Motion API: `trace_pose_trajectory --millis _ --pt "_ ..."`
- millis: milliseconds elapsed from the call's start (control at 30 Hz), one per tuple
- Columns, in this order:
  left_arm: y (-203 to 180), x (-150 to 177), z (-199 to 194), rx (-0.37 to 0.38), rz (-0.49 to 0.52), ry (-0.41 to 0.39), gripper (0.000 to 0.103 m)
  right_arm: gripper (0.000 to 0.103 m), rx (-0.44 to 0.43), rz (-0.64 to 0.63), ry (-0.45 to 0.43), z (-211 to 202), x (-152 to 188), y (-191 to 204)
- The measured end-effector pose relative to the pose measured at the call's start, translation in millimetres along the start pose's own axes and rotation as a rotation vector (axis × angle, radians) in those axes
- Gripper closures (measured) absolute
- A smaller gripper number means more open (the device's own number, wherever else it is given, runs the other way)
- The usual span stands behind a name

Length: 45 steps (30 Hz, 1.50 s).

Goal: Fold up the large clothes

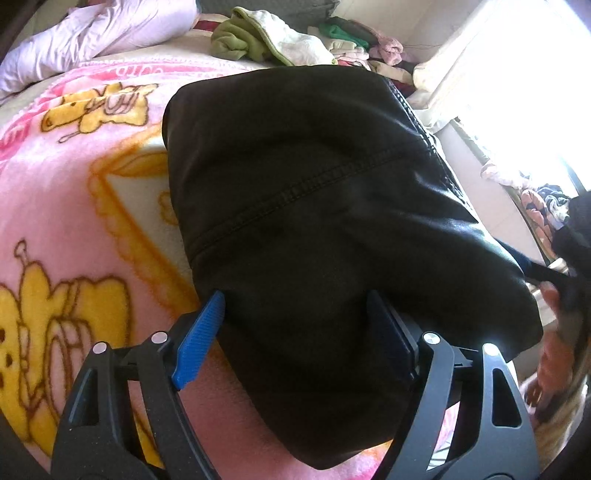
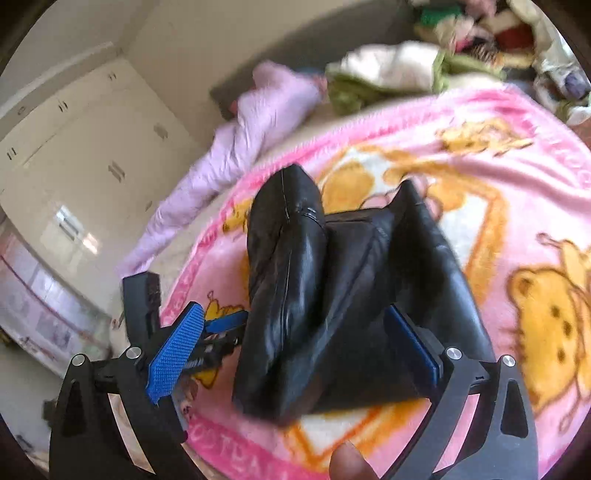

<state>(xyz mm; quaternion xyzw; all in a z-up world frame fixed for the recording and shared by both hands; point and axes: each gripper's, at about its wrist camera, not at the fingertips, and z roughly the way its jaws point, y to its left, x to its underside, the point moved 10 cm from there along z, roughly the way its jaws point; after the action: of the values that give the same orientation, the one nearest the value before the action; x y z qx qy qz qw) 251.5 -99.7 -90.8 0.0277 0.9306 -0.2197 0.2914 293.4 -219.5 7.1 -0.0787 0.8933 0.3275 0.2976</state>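
While the black jacket lies folded on the pink blanket of the bed, the left gripper straddles its near edge with jaws spread, pads not pressing. The right gripper hangs wide open over it, holding nothing. Slick leather-like cloth may spring back and undo the fold, or slip when pinched.

Black jacket hides middle of pink blanket; clothes pile blurry, cut by top edge; hand at right edge blurred.
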Motion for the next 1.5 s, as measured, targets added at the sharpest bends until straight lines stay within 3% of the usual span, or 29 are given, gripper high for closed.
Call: trace_pose_trajectory --millis 133,200,233,267,300,333,367,467,533,600,733,900,1000,1200,1233,1300,1333,1500 --pt "1 -2 1 -0.007 0.014 -0.002 0.032 0.006 -0.023 0.051 0.190 50 7 -1" --pt "-1 -2 0 -0.012 0.021 -0.004 0.032 0.006 0.008 0.047 0.204 62 7 -1" --pt "-2 -2 0 -0.013 0.024 -0.004 0.032 0.017 0.015 0.031 0.206 67 6 2" --pt "-2 -1 -1 -0.017 0.029 -0.007 0.032 0.037 0.032 0.018 0.200 69 3 2" --pt "-2 -2 -2 -0.020 0.032 -0.009 0.032 0.046 0.046 -0.001 0.196 71 3 4" --pt "-2 -2 -2 -0.012 0.032 -0.007 0.032 0.066 0.064 -0.043 0.177 70 0 8" --pt "-4 -2 -3 -0.003 0.030 -0.010 0.032 0.074 0.090 -0.096 0.154 68 -2 13" --pt "-5 -8 -15 0.046 0.012 -0.046 0.025 0.081 0.107 -0.270 0.060 45 -10 45" --pt "-5 -16 -32 0.101 -0.027 -0.094 0.022 0.082 0.098 -0.376 -0.019 21 -17 68" --pt "-4 -26 -48 0.109 -0.046 -0.137 0.022 0.082 0.096 -0.437 -0.076 -1 -25 76" --pt "-12 -32 -50 0.126 -0.064 -0.133 0.022 0.082 0.137 -0.452 -0.149 -32 -45 38" --pt "-27 -22 -14 0.110 -0.040 -0.051 0.022 0.080 0.172 -0.269 0.002 12 -24 -70" --pt "-36 -6 13 0.081 -0.005 0.019 0.022 0.077 0.184 -0.198 0.032 35 -3 -110" --pt "-40 5 34 0.077 -0.008 0.044 0.013 0.068 0.188 -0.126 0.012 45 17 -132" --pt "-32 2 35 0.009 -0.061 0.012 0.012 0.063 0.212 -0.134 0.022 44 15 -132" --pt "-31 0 33 0.003 -0.058 0.007 0.012 0.045 0.282 -0.159 0.044 33 8 -131" --pt "-31 -1 31 -0.003 -0.050 0.002 0.012 0.028 0.316 -0.177 0.028 22 0 -130" --pt "-33 -5 30 -0.026 -0.020 -0.013 0.012 0.027 0.343 -0.242 -0.133 -16 -47 -106"
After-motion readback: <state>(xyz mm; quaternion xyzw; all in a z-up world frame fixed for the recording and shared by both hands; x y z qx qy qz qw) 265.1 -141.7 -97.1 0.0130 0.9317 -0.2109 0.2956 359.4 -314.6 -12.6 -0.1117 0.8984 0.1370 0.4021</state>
